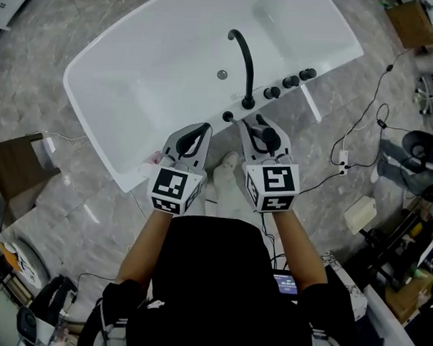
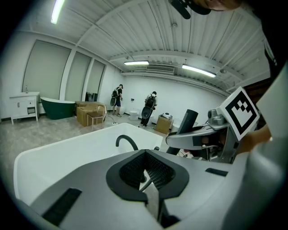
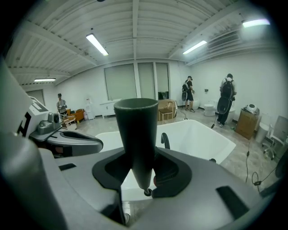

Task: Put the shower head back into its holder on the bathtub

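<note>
Holding the dark shower head [image 3: 135,139] upright, the right gripper [image 1: 256,129] has its jaws clamped on the handle, tapered end down, likely ready to drop in. What looks like its holder [image 1: 227,116] sits on the bathtub [image 1: 126,100] rim at ten o'clock. The left gripper [image 1: 195,130] hovers beside it, jaws closed and empty.
</note>
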A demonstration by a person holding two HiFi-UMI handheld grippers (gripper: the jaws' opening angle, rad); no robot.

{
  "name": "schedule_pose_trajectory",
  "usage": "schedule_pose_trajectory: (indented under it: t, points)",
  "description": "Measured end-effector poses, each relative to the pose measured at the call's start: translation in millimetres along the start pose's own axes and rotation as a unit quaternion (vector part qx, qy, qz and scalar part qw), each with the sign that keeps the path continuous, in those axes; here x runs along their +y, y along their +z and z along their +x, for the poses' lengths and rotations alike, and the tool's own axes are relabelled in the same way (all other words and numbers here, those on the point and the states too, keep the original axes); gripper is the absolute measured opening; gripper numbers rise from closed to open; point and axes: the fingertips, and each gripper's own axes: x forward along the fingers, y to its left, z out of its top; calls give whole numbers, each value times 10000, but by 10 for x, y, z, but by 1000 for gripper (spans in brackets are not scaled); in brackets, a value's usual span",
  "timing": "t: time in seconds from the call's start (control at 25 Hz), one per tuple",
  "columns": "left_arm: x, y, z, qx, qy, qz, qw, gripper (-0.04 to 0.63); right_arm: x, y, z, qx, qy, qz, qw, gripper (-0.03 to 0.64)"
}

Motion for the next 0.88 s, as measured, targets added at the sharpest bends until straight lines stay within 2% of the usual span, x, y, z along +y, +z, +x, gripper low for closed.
schedule_pose_trajectory:
  t: [0.4,0.88]
  points:
    - [51,-596,365,408,-94,-143,9990,12,-151,-505,390,372,70,90,9992,138]
    - [150,-1006,643,590,-127,-166,9980,12,-205,-975,686,661,142,101,9977,138]
